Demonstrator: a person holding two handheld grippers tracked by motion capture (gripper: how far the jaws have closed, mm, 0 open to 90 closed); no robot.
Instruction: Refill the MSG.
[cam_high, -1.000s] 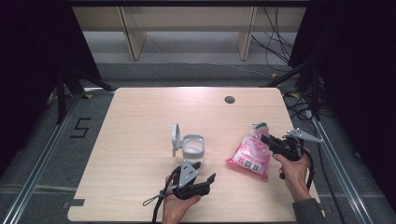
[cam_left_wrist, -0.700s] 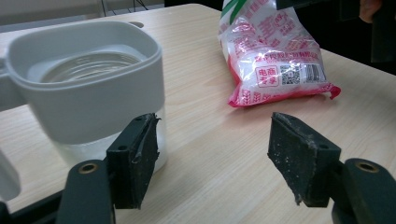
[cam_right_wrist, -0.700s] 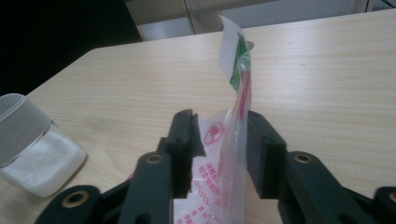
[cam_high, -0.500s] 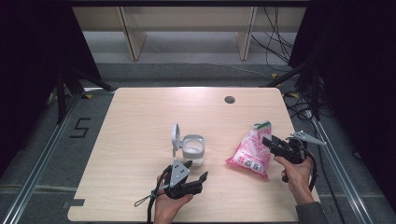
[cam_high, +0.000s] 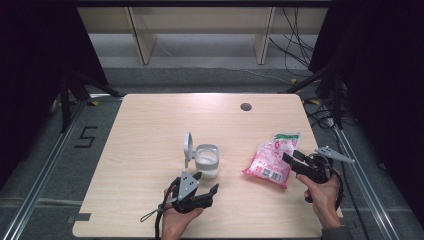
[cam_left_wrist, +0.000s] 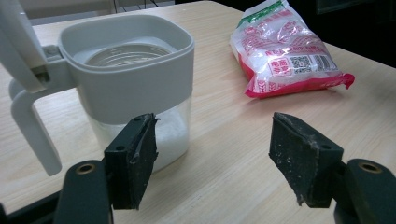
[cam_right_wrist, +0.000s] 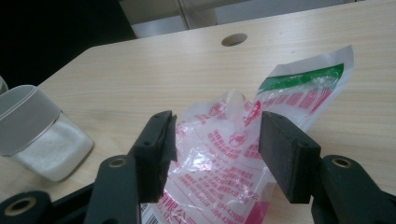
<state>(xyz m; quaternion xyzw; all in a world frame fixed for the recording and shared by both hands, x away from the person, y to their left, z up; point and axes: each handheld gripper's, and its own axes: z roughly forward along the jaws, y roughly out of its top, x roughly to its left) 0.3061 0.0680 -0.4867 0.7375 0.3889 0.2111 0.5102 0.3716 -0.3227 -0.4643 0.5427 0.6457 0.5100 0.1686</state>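
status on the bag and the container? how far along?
Done: the grey-rimmed clear plastic container stands with its flip lid open, some white powder inside. In hand: nothing; the right gripper is open around the pink and white plastic bag, the left gripper open beside the container. Left: gripping and whatever follows.

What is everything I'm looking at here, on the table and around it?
Table: one, light wood, centre of the high view, with a round hole near its far edge.
Container: one, white top with a clear base holding white powder, lid flipped open, middle of the table.
Bag: one, pink and clear with a green top strip, lying to the right of the container.
Shelf legs: two, pale wood, beyond the table.
Cables: several, black, on the floor at the far right.
Left tongs: one, black, open, near the container.
Right tongs: one, black, open, at the bag's edge.
Hands: two, near edge.
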